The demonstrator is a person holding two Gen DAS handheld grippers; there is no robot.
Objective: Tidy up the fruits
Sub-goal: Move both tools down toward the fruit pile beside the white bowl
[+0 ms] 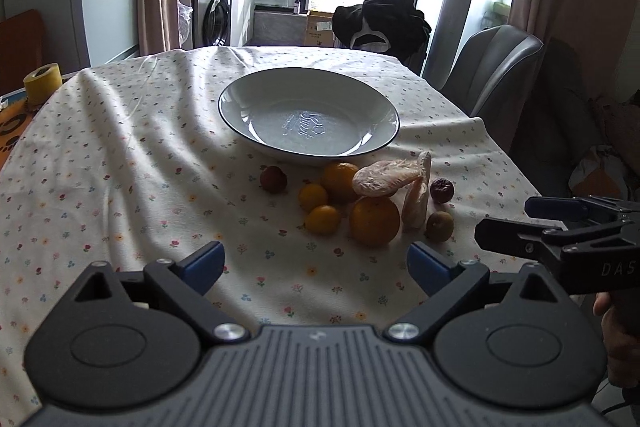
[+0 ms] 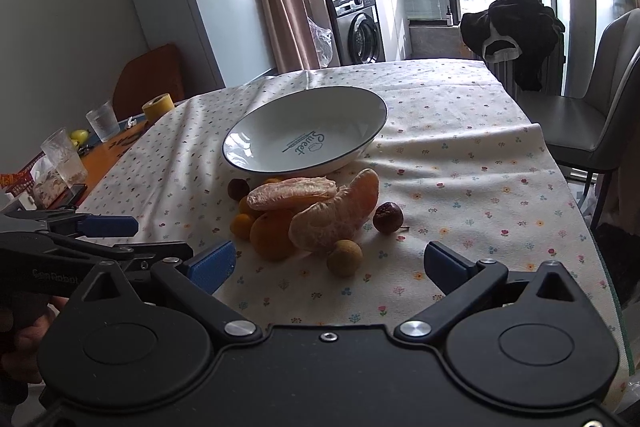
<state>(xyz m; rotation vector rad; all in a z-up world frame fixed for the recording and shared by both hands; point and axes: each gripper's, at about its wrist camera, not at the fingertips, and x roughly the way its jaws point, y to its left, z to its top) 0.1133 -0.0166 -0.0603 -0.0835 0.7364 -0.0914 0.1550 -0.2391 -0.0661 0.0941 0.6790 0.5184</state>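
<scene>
White ceramic, dark-rimmed, the bowl (image 1: 309,115) stands empty on the floral tablecloth (image 1: 120,167) at mid-table. The fruit lies in a loose heap just in front of it on the cloth: a large orange (image 1: 375,221), three smaller oranges (image 1: 322,220), two peeled citrus segments (image 2: 335,215), two dark wrinkled fruits (image 2: 388,217) at the heap's outer edges, and a small brown-green round fruit (image 2: 344,257) nearest the tools. The left gripper (image 1: 316,267) hovers over the near cloth, jaws spread wide, holding nothing; the heap sits ahead of it and slightly right. The right gripper (image 2: 330,269) is likewise fully spread and empty, the brown-green fruit lying just ahead between its fingertips, untouched.
</scene>
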